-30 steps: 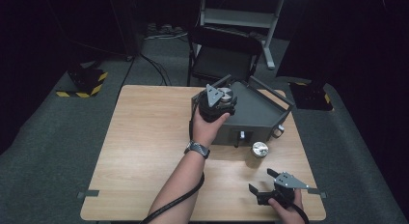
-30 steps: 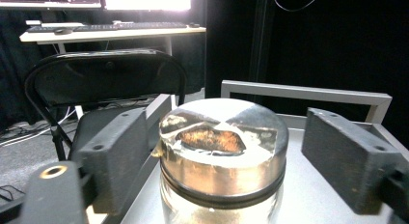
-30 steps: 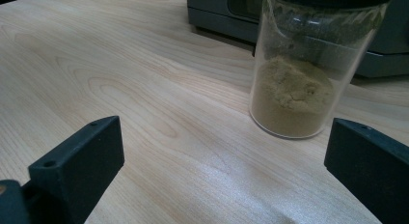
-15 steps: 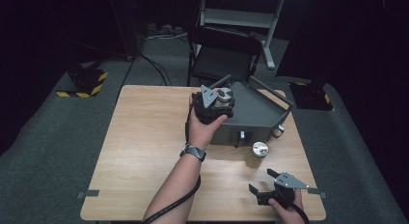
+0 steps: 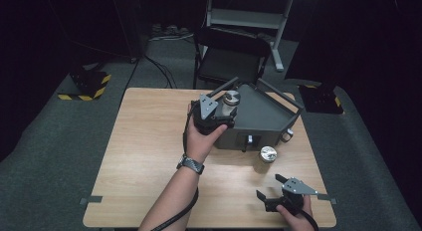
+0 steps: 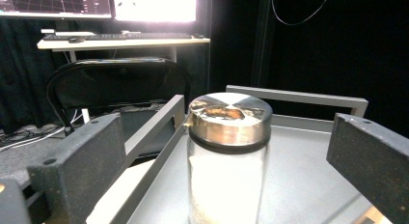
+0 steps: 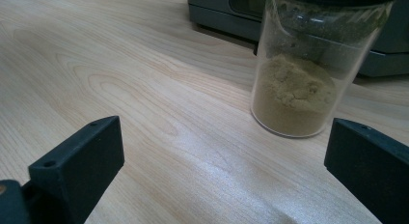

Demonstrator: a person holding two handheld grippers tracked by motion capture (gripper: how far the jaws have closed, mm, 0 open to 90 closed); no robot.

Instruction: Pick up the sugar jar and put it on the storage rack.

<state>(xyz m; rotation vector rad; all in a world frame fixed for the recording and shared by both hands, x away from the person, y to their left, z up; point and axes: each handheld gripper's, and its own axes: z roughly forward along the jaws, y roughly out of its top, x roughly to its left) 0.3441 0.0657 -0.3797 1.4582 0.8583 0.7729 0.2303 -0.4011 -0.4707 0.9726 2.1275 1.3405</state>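
The left gripper is held at the near-left corner of the grey railed rack, forearm stretched forward across the wooden table. Its jaws have just been opened and stand wide on either side of the metal-lidded jar of white powder, which stands on the rack's top just inside the corner rails, untouched by the pads. The right gripper is rested near the table's front edge, jaws released, with a jar of tan powder ahead of it on bare wood.
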